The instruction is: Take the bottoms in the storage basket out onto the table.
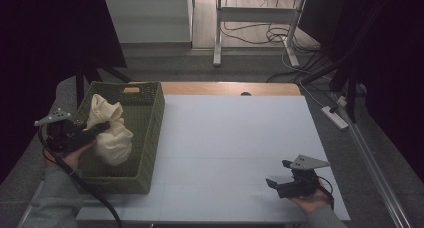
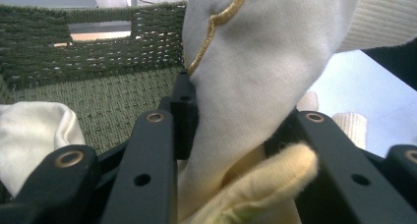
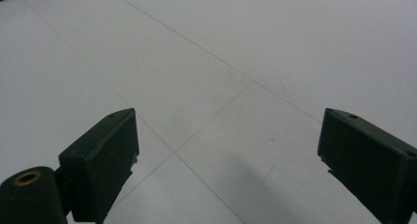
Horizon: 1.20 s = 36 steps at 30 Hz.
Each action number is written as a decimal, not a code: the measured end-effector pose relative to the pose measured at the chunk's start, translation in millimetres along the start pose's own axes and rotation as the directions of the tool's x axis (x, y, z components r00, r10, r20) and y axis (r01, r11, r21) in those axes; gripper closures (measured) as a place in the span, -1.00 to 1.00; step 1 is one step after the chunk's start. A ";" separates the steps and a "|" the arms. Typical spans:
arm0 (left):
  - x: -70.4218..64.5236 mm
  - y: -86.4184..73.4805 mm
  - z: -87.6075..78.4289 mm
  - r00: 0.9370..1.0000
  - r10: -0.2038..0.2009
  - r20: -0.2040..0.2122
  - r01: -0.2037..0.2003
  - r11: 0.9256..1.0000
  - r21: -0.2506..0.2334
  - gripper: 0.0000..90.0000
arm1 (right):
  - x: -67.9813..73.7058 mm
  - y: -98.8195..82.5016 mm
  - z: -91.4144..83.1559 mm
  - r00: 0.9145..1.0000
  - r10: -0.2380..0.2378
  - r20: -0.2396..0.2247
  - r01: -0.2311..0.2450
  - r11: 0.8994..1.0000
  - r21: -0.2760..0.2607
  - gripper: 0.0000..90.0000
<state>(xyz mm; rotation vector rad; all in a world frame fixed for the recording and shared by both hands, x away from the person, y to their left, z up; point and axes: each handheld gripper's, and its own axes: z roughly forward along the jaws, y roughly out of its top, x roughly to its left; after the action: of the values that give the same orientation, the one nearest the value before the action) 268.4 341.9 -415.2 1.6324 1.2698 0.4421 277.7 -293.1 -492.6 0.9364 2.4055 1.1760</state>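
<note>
A cream cloth garment [image 1: 111,130] with a gold-coloured trim [image 2: 216,20] is bunched up inside the green woven basket [image 1: 152,119] at the table's left. My left gripper [image 1: 102,125] reaches in over the basket's left wall and is shut on a fold of that cream cloth [image 2: 246,101], which rises between its two black jaws. My right gripper [image 1: 278,174] rests low at the table's front right, jaws wide apart with nothing between them, and it points left across the bare white tabletop [image 3: 236,62].
The basket's far wall has a handle cut-out [image 2: 98,30]. The white tabletop [image 1: 235,138] stretches between basket and right gripper. Beyond the table stand a desk frame [image 1: 255,18] and loose cables [image 1: 280,35] on the floor; a power strip [image 1: 336,117] lies at the right.
</note>
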 end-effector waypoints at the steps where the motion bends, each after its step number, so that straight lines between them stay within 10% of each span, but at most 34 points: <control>1: -0.2 0.2 -0.3 1.000 0.000 -0.001 0.000 1.000 -0.002 0.46 | 0.0 0.0 0.0 1.000 0.000 0.000 0.000 1.000 0.000 -0.80; 36: -9.0 14.2 -10.2 1.000 -0.014 0.025 0.017 0.994 -0.109 0.47 | 0.3 -0.1 1.4 1.000 0.000 -0.005 0.000 1.000 0.004 -0.80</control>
<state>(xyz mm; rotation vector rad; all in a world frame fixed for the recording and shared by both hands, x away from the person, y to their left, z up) 264.6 339.1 -396.1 1.5309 1.2182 0.4728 278.2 -292.2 -493.6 0.9358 2.4130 1.1749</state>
